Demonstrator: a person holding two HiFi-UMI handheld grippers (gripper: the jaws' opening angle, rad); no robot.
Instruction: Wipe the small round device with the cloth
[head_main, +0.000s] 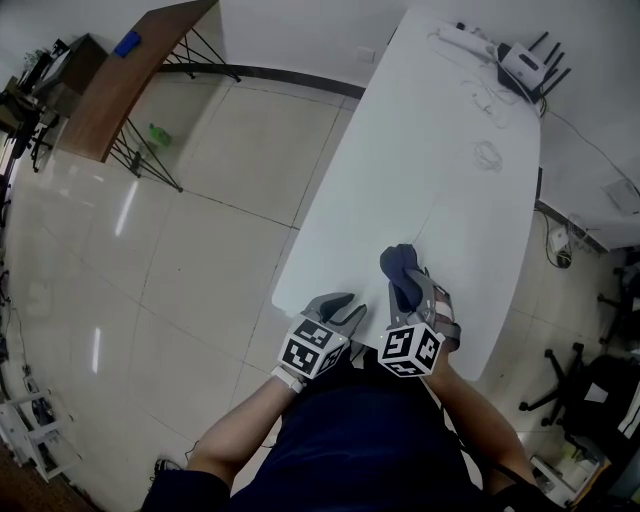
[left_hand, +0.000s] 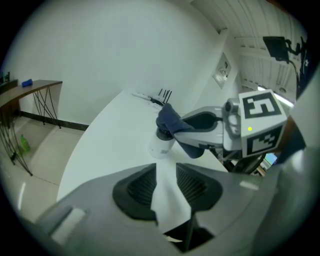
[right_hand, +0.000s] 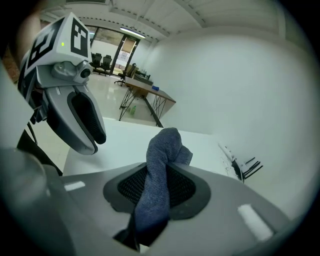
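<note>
Got the floppy cloth (right_hand: 165, 150) clamped in the right gripper (right_hand: 160, 175) atop the small round device (left_hand: 160, 146) standing on the bench (left_hand: 115, 130), with the left gripper (left_hand: 166, 180) open and empty, and probably looking at a light, tippy thing best steadied by its sides.

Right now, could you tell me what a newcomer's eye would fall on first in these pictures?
The dark blue cloth stands out, clamped in the right tongs at the near edge of the long white table, where it seems to drape over a small white device. Beside it the left tongs stand open and empty, and a router with antennas sits at the table's far end.
</note>
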